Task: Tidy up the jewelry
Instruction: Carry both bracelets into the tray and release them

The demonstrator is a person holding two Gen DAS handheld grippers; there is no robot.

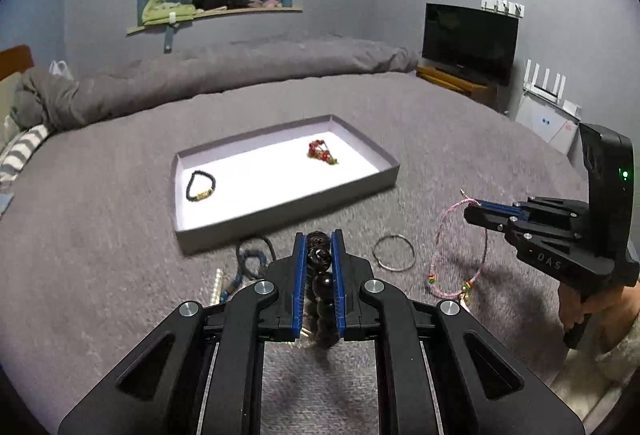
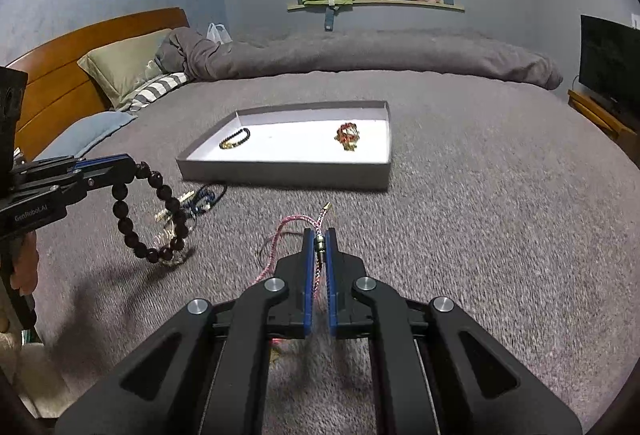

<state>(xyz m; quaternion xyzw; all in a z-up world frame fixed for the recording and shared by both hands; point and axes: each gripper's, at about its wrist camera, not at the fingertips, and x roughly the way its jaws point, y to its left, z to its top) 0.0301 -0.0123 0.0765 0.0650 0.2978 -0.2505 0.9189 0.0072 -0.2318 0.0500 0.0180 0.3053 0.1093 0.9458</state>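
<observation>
— Jewelry's in both grips, look! The left gripper (image 1: 319,235) has its jaws closed on the dark bead bracelet (image 2: 150,213), which hangs as a loop off the fingertips, clear of the bedspread (image 2: 480,235) just short of the tray (image 1: 394,171).

— And the other side?

— The right gripper (image 2: 319,235) is clamped tight on the pink cord bracelet (image 1: 460,247) by its clasp end. The rest of the cord trails below, and I think the low end may be brushing the cover, but it's blurry there.

— Which one's closer to the tray?

— About even, I'd say. The tray sits straight ahead of both, long side facing them. Left lines up with the end near the black bracelet (image 1: 201,186), right with the end near the red beaded piece (image 1: 321,153).

— So forward and over the near wall?

— That's my guess. The open middle between those two pieces looks the likely drop spot. A silver bangle (image 1: 394,252) and a blue cord tangle (image 1: 252,259) lie just before the tray's near wall.
</observation>
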